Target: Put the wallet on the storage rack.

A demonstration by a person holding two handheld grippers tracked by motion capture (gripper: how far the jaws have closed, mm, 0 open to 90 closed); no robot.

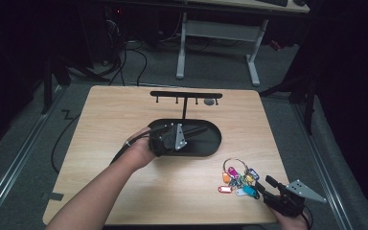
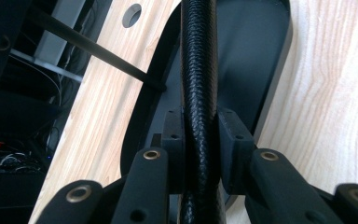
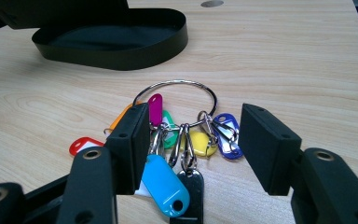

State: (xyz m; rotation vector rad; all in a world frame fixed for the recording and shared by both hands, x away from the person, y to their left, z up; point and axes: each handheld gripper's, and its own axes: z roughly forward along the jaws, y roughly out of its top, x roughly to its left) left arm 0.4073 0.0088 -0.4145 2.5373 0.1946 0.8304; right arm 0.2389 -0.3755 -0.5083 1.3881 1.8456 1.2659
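**Left gripper clamped on the stand's post, right gripper spread over the keys**

Your left gripper (image 1: 191, 132) sits over the black oval tray (image 1: 215, 143) near the middle of the wooden table (image 1: 105, 124), and its jaws are closed tight on a black textured post (image 2: 198, 70) that rises from that tray. In the left gripper view the post runs straight up between the two pads, pressed on both sides (no gap shows). The post carries a black crossbar with small pegs (image 1: 186, 95) toward the far edge of the table.

Your right gripper (image 3: 193, 154) is near the table's front right corner, jaws wide apart, holding nothing. Between and just beyond its pads lies a large metal key ring (image 3: 177, 100), flat on the wood, strung with coloured plastic tags: a cyan tag (image 3: 165, 184) nearest you, then a black one, plus yellow, blue, magenta, green, orange and red. In the high view the bunch (image 1: 237, 179) lies just ahead of the right gripper, apart from the tray.
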